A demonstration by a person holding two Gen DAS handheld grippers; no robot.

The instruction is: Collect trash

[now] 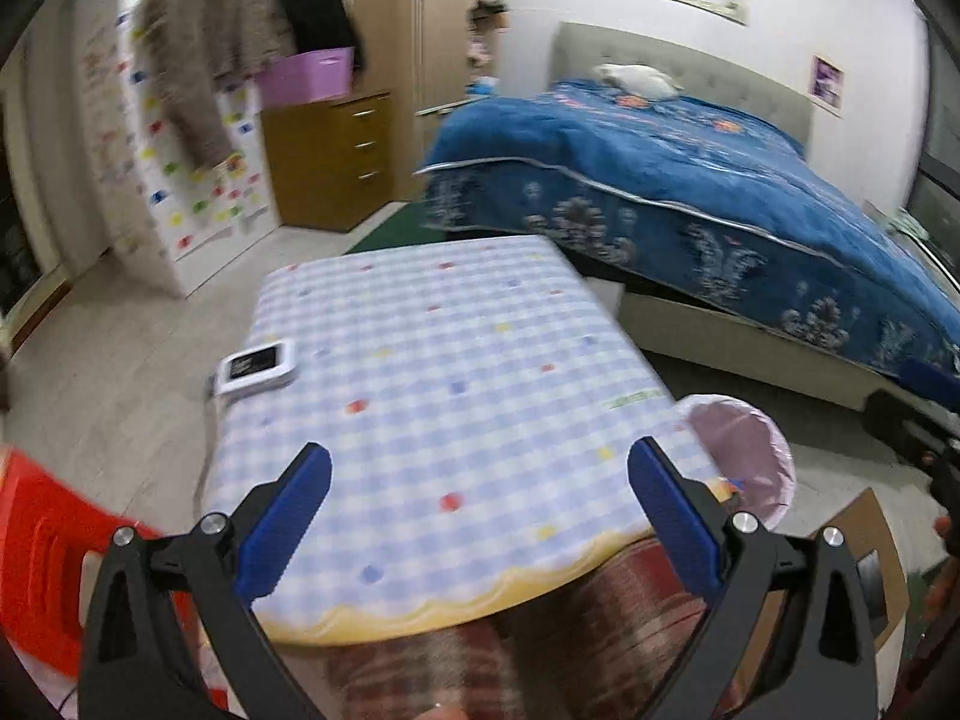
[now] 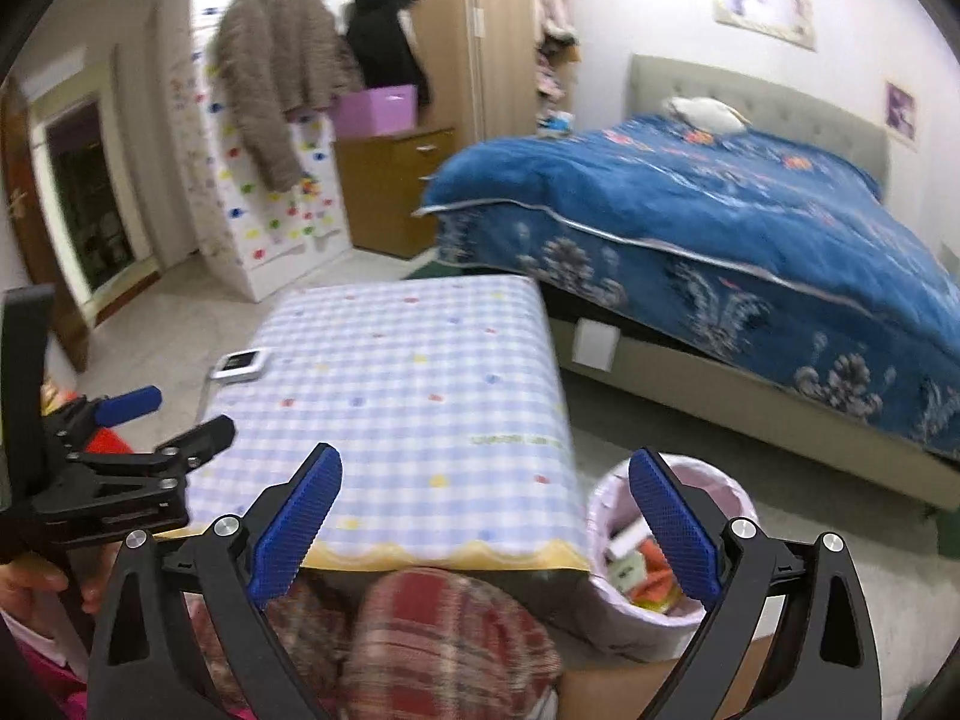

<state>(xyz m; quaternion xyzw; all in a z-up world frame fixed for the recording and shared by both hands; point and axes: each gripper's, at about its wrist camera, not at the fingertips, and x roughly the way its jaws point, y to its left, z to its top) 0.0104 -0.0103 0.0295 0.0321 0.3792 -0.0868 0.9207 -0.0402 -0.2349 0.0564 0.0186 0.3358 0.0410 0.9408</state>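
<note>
A waste bin [image 2: 630,630] with a pale pink liner stands on the floor at the table's right front corner. Several wrappers and scraps [image 2: 636,564] lie inside it. In the left wrist view only the bin's liner [image 1: 750,450] shows past the table edge. My right gripper [image 2: 486,468] is open and empty, its right finger over the bin's mouth. My left gripper [image 1: 480,468] is open and empty above the checked tablecloth [image 1: 450,360]. It also shows from the side at the left in the right wrist view, as the left gripper [image 2: 180,417], jaws apart.
A white flat device [image 1: 258,366] lies at the table's left edge. A red stool [image 1: 42,540] is at the left, and a bed with a blue quilt [image 2: 750,222] at the right. The person's plaid-clad knees [image 2: 450,630] are under the table's near edge. Brown cardboard [image 1: 864,546] lies by the bin.
</note>
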